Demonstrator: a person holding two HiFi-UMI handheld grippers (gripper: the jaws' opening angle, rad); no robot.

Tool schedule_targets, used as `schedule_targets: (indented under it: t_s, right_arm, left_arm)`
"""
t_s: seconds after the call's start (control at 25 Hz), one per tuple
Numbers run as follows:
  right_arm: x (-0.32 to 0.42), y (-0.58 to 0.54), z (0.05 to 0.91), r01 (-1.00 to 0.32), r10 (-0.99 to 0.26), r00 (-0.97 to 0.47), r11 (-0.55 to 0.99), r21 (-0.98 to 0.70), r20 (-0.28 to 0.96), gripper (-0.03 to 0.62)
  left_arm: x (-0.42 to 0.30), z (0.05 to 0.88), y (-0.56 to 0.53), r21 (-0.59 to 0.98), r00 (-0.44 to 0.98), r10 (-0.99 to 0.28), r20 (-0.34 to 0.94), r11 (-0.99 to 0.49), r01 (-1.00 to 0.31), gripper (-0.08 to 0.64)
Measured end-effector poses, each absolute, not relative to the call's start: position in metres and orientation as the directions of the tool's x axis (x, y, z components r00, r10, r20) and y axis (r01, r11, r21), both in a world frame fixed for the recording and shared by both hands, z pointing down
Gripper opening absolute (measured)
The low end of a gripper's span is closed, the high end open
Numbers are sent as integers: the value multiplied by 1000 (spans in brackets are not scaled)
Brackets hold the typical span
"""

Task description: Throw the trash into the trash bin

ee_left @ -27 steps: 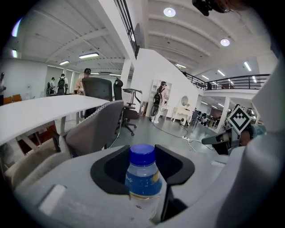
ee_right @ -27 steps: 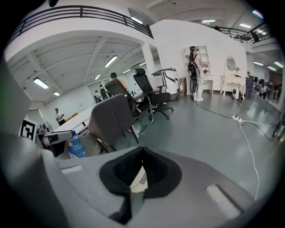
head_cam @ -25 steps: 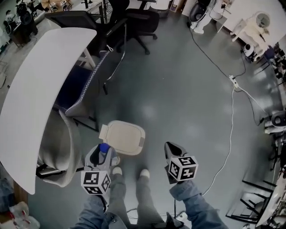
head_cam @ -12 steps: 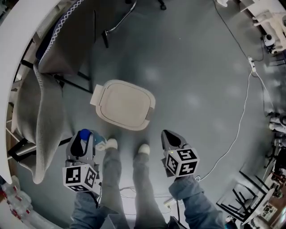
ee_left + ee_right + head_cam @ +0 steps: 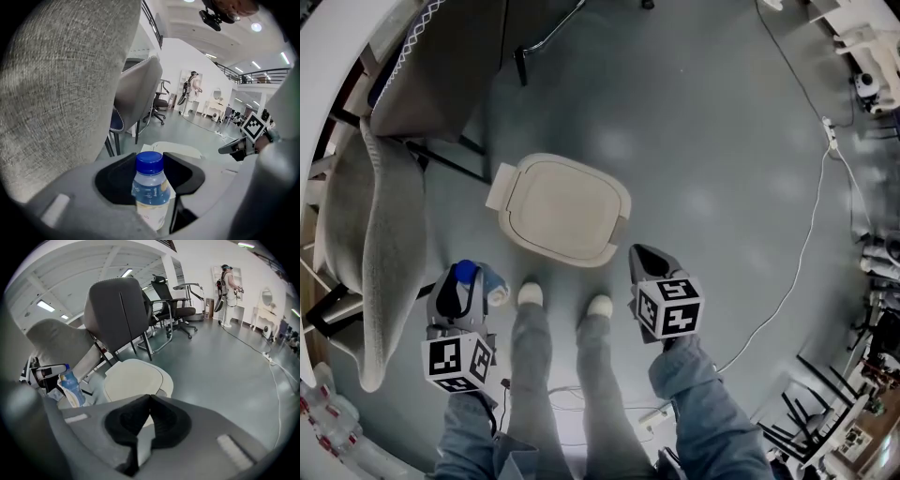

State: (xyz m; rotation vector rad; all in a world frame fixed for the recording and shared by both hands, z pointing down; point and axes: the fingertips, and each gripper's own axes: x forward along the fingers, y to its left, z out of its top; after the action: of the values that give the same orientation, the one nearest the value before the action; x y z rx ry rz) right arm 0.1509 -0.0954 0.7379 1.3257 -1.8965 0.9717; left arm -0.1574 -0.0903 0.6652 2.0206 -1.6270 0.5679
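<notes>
The bottle is clear, with a blue cap and a pale yellow label. The trash bin is cream. The left gripper and right gripper are grey with black pads; their cubes are white with black square markers. The floor is glossy grey, the chair grey weave, the jeans blue, the shoes white.

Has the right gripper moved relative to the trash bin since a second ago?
Yes. The right gripper has closed in toward the trash bin's right edge.
</notes>
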Motion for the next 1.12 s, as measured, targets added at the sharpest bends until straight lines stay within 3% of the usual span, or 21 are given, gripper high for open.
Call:
schedule_targets:
  t_s: [1.12]
  right_arm:
    - [157,-134,807,-966,-418,-227,212,-149,879,3]
  left_arm:
    - [-166,697,-87,103,193,-753,629,-165,-981,190]
